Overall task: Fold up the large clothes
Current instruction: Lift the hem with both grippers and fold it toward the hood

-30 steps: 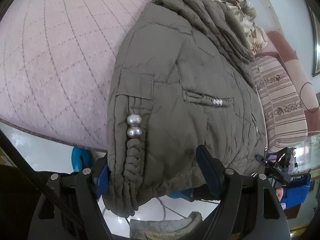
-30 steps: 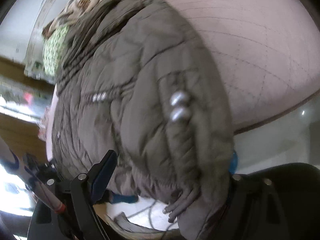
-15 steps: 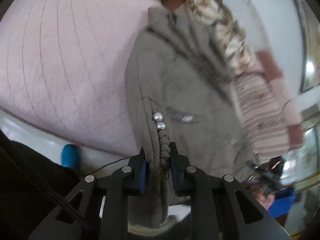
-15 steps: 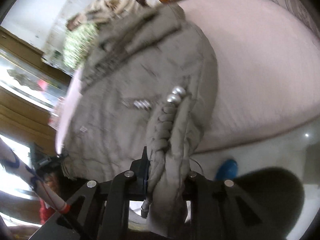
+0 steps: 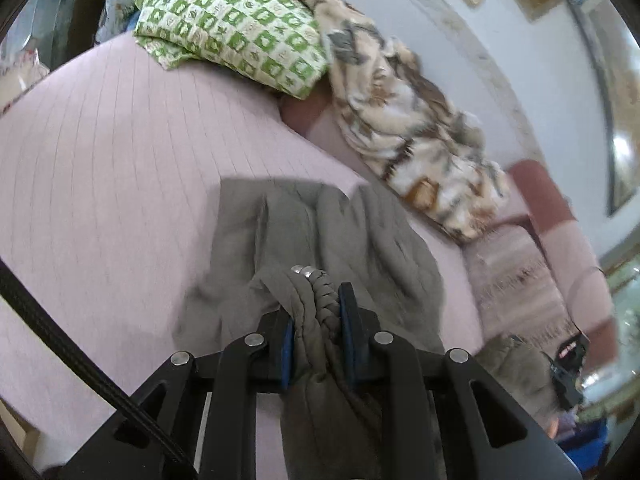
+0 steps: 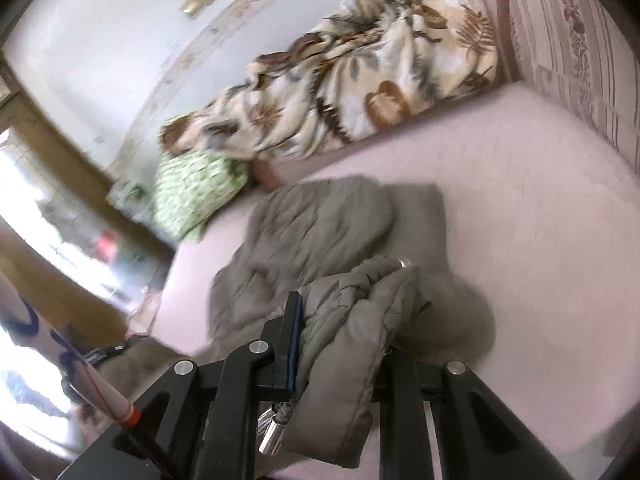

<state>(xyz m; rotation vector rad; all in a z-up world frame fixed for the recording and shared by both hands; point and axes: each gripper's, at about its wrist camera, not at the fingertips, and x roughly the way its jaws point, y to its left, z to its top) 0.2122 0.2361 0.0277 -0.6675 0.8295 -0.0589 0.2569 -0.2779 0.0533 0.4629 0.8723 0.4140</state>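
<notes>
A grey-green quilted jacket lies on the pink bed; it also shows in the right wrist view. My left gripper is shut on its bottom hem, by a braided trim with two silver beads, and holds the hem above the bed. My right gripper is shut on the other hem corner, which drapes over its fingers and hides the right finger. Silver cord ends hang below it. The jacket's far part rests bunched on the bed.
A green checked pillow and a leaf-patterned blanket lie at the bed's far edge by the wall. A striped cushion stands at the right. The bed is bare around the jacket.
Both grippers closed on the jacket's hem, then lifted it up and over toward the far part of the bed. The jacket went from spread flat to doubled over.
</notes>
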